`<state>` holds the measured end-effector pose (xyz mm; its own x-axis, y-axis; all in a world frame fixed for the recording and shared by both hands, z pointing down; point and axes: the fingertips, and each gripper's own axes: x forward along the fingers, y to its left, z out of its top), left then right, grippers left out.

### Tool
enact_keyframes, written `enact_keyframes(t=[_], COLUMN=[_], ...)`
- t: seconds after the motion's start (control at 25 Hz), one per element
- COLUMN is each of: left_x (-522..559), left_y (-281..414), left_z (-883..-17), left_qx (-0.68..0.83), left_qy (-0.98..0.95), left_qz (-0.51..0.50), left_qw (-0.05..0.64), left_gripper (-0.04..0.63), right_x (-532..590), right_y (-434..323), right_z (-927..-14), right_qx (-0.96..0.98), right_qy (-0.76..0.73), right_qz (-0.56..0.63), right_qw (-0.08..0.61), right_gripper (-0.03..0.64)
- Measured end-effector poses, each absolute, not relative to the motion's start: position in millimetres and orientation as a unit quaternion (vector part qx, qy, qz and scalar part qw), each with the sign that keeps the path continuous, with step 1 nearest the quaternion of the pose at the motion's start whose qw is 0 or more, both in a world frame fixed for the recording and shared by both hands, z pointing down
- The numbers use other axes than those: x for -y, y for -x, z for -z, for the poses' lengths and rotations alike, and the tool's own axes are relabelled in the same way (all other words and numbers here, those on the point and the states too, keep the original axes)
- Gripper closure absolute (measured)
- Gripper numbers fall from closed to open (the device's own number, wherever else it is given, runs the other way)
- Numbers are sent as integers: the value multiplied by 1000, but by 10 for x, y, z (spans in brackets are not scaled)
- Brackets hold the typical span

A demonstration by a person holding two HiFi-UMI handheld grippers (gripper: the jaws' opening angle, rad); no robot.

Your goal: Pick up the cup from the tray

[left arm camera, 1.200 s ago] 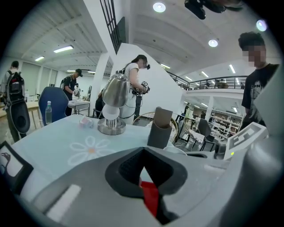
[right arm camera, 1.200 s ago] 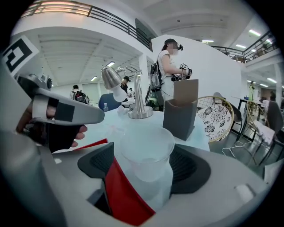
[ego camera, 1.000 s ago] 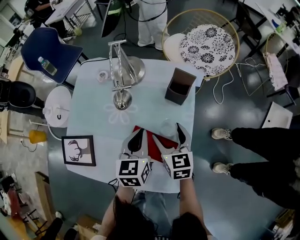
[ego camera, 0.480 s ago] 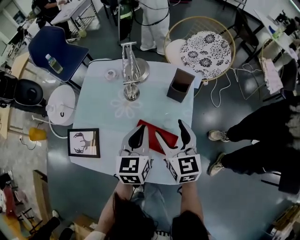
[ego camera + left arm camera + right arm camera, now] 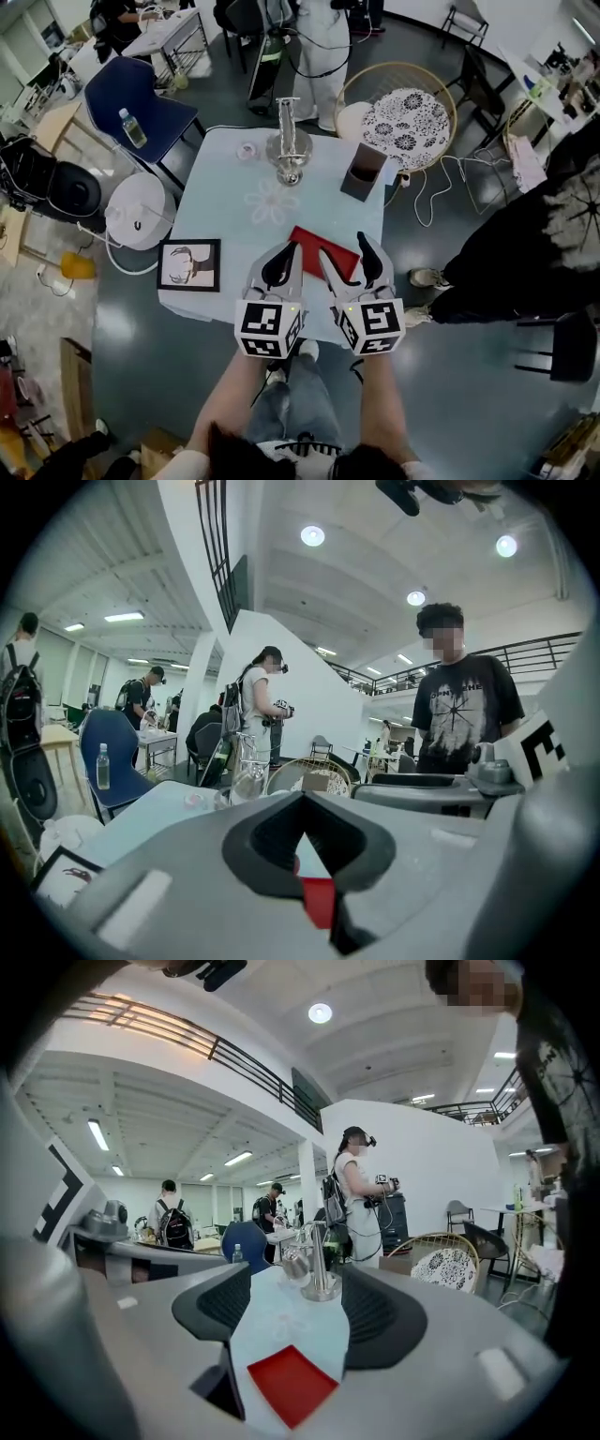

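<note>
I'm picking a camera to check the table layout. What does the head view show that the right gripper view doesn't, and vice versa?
Only the head view: the framed picture and the dark box on the table. Only the right gripper view: the ceiling light and the upper-floor railing. Both: the red tray, the metal stand and the blue chair.

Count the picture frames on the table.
1: the picture frame lies at the table's near-left corner. Part of the near edge is covered, so another could be hidden.
</note>
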<state>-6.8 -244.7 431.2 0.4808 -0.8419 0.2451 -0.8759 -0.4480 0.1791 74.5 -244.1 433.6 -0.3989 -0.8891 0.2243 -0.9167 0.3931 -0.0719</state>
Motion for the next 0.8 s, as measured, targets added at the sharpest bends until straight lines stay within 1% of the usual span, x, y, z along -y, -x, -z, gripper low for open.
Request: enact_keyframes(t=[0.04,0.08,0.16,0.24,0.28,0.48,0.8], left_x=[2389,2327,2196,2059,1987,1656,1283], left_y=[93,116,155,184,192,170,216], left_z=[-4261,-4212,-4115,-4029,-3983,-3722,-3587], left_qx=[506,505,501,497,496,477,457], left_qy=[-850,-851,-854,-856,-857,-871,-884], left_qz=[-57,-54,-44,-35,-33,-30,-31], left_qw=[139,136,135,137,136,113,94], left_gripper=[595,595,595,595,595,595,595], right_x=[2380,2311,2170,2035,1964,1575,1135], right_y=[-719,-695,-686,-711,-710,-616,-488], right_z=[-4297,-4254,-4134,-3977,-3911,-3706,-3583], right_qx=[830,828,818,805,801,798,786], right_qy=[-545,-547,-563,-585,-590,-596,-611], right_qz=[-90,-88,-86,-88,-89,-58,-54], right_qw=[78,82,78,54,46,72,75], right_gripper=[295,319,432,573,594,594,594])
